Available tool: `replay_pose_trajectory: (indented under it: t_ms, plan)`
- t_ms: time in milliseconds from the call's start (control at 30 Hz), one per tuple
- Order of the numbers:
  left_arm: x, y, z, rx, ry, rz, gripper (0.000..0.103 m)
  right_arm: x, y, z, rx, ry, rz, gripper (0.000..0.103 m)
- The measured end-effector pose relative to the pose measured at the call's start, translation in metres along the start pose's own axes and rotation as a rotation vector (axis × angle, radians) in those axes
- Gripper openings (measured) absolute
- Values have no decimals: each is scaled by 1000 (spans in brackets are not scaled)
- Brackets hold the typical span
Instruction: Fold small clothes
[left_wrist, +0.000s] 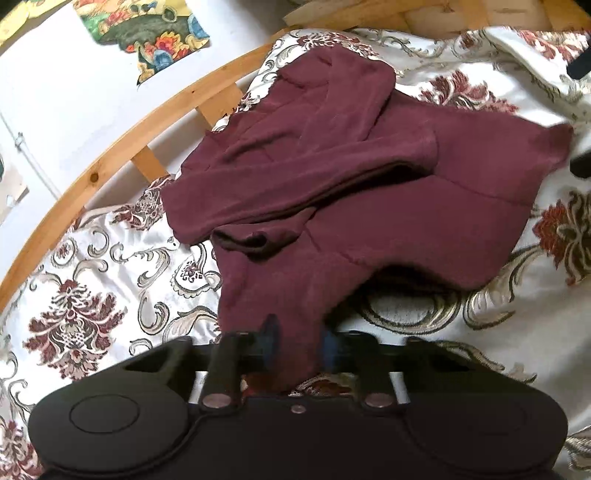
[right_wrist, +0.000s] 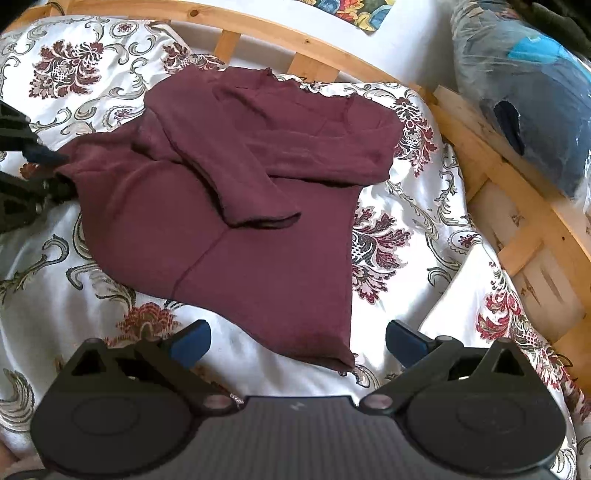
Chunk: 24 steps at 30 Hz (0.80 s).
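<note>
Maroon knit, thin and floppy, and that's what worries us here. The little long-sleeved top (right_wrist: 236, 206) is lying on the floral bedspread (right_wrist: 424, 280) of a wooden-framed bed (right_wrist: 491, 173), sleeves already crossed over the chest, hem end nearest us.

Our left gripper (left_wrist: 299, 345) is pinching one bottom corner of the top, with the cloth bunched between its blue pads. In the right wrist view you can see that same corner pulled up off the bedspread a bit. Our right gripper (right_wrist: 297, 345) has its jaws spread wide, hovering just short of the other bottom corner, which is still flat on the bed and not between the pads yet.

Stuff that could go wrong, as we see it:

- Only one corner is held. If we lift now, the hem goes diagonal and the folded sleeves slide off the chest.
- The left pinch looks shallow, close to the edge, so a tug could pop the fabric out.
- The bedspread is satiny and wrinkled. If the right gripper dips too deep, it probably grabs the cover along with the top and drags everything.
- The top sits close to the wooden rail on the far side, so folding forward could push the collar against it.
</note>
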<state>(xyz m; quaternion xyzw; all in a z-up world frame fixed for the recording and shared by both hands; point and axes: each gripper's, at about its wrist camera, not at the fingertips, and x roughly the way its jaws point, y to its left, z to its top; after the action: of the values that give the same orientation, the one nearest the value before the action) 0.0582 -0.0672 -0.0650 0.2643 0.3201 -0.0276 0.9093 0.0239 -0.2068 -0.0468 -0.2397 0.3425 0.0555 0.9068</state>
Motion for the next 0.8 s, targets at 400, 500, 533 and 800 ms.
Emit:
replay_pose_trajectory:
  t_ms: [400, 500, 533, 800]
  plan:
    - [-13, 39, 27, -174, -33, -69, 2, -1, 19, 1, -110, -15, -5, 103]
    - [-16, 43, 31, -174, -39, -75, 2, 1, 30, 3, -171, -21, 17, 103]
    - [-17, 44, 32, -171, -41, -75, 2, 1, 33, 3, -191, -28, 22, 103]
    - [-18, 40, 31, -155, -43, -97, 2, 3, 47, 1, -250, -42, 3, 103]
